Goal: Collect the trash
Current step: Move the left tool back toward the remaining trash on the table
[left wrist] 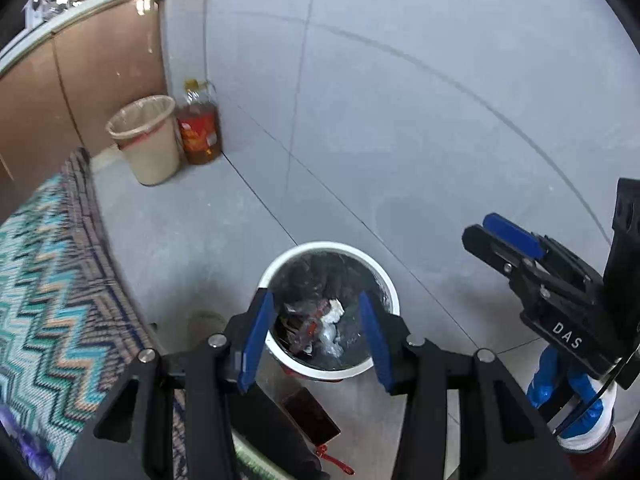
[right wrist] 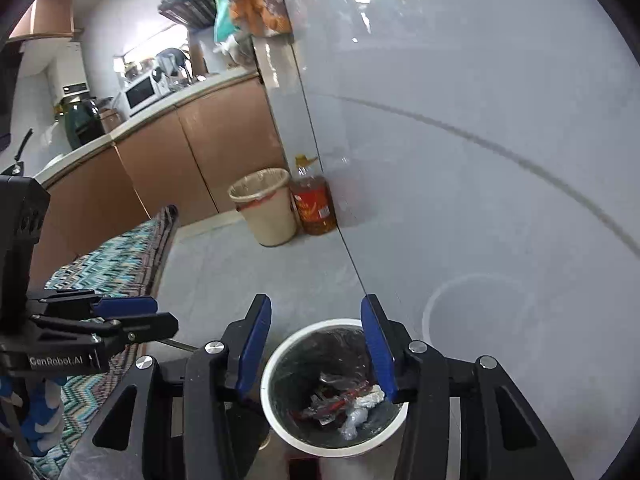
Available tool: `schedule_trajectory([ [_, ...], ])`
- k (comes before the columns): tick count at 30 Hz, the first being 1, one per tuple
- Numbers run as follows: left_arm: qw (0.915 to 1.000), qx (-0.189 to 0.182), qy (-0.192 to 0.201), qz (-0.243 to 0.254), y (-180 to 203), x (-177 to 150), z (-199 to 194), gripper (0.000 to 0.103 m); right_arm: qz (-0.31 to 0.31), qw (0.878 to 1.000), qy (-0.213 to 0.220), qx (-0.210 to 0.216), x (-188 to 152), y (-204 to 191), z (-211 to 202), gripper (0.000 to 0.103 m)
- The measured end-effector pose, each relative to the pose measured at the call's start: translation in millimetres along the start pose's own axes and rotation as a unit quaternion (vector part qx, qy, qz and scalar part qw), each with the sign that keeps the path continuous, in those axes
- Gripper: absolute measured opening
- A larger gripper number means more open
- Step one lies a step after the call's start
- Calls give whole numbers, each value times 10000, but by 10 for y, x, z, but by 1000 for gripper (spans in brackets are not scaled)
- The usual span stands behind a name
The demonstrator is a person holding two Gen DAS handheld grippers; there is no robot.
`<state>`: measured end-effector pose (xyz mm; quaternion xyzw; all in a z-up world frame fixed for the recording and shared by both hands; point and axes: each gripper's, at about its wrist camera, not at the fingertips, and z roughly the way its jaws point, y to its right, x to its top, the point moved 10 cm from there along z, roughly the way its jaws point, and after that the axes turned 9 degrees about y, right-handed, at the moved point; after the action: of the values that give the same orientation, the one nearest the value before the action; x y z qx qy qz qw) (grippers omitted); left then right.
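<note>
Above the floor by the wall: white-rimmed trash bin [left wrist: 328, 312], wrappers and crumpled paper inside, directly below both grippers. Left gripper [left wrist: 318, 336] and right gripper [right wrist: 316, 354] hover part-open, empty; left more squarely over the bin.

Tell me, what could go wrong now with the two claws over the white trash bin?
1. Both grippers hang open and empty: the left gripper and right gripper are close together and might bump.
2. The white bin is light-looking; a knock could tip its wrappers onto the floor.
3. The oil bottle beside the beige bin could get kicked over.
</note>
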<state>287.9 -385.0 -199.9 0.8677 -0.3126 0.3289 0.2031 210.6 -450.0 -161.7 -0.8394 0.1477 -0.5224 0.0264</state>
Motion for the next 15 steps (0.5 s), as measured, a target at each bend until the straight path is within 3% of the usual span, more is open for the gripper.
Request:
schedule_trajectory([
  [15, 9930, 210, 1156, -147, -297, 96, -1254, 44, -417, 9971, 609, 184, 379, -679, -614, 47],
])
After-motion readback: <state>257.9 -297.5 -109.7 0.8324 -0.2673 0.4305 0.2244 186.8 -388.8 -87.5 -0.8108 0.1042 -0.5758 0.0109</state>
